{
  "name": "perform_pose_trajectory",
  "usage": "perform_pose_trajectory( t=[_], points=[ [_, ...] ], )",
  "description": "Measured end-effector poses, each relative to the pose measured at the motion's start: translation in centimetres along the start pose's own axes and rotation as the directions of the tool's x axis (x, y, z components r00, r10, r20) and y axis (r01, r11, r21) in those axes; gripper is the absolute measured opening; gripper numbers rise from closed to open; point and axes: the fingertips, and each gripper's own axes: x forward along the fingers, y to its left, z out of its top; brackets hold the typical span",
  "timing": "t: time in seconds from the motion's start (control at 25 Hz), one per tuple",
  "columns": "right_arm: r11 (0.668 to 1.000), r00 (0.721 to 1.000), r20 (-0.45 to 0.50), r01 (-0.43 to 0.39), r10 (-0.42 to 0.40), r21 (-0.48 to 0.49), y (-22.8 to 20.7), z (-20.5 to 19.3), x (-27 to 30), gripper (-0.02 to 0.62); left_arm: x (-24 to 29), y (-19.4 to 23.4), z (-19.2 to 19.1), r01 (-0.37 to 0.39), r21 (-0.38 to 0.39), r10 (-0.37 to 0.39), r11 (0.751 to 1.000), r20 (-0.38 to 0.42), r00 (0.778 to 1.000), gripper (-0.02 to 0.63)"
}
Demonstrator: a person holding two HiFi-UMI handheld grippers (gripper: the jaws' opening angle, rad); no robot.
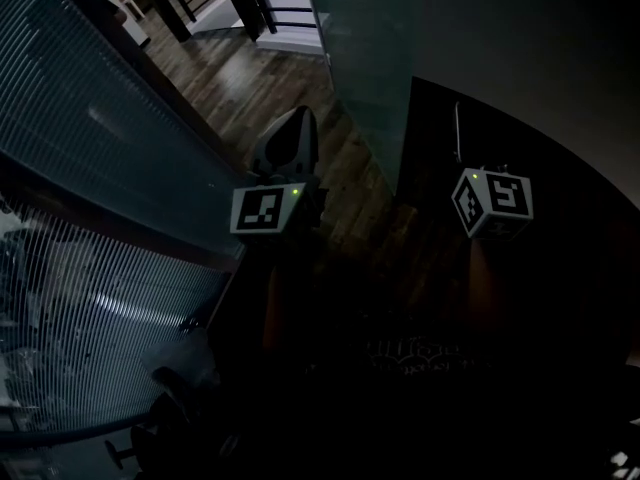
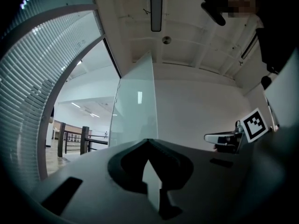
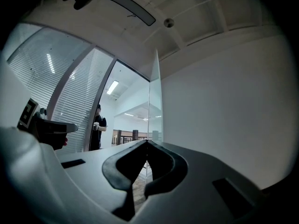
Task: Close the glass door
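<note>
Glass door, smooth and clear, faces left claw and right claw, both closed, empty

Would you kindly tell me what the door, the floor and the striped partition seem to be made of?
Door: clear glass, smooth and glossy; the hall shows through it, faintly green.
Floor: wood planks or a wood-look laminate, with a sheen; brown boards and seams show.
Partition: likely glass with fine horizontal stripes, or blinds behind it; unclear which.

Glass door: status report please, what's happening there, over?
Left gripper shut, empty; right gripper shut, empty. Glass door open ahead, untouched. Person standing beyond the opening.
</note>
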Motion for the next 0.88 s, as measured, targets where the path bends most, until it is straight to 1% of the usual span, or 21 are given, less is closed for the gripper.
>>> perform_pose_trajectory(
  t=[0.16,0.4,0.64,0.88],
  points=[
    [1.000,1.000,0.012,0.012,-0.012,0.004,0.2,-0.3,1.1,0.000,1.2,0.8,-0.2,0.021,0.018,-0.021,1.000,0.003,1.000,0.002],
    [1.000,1.000,0.001,0.030,-0.030,0.011,-0.6,-1.3,2.9,0.000,3.4,1.1,-1.1,0.054,0.019,-0.054,0.998,-0.011,0.999,0.002],
    [0.999,0.999,-0.005,0.035,-0.035,0.012,-1.4,-1.8,5.5,0.000,5.7,2.2,-1.4,0.048,0.020,-0.048,0.999,-0.011,0.999,0.002],
    [1.000,1.000,-0.022,0.003,-0.003,0.017,-3.0,-3.1,9.7,0.000,9.4,3.4,-2.1,0.034,0.032,-0.034,0.999,-0.019,0.999,0.002]
  ],
)
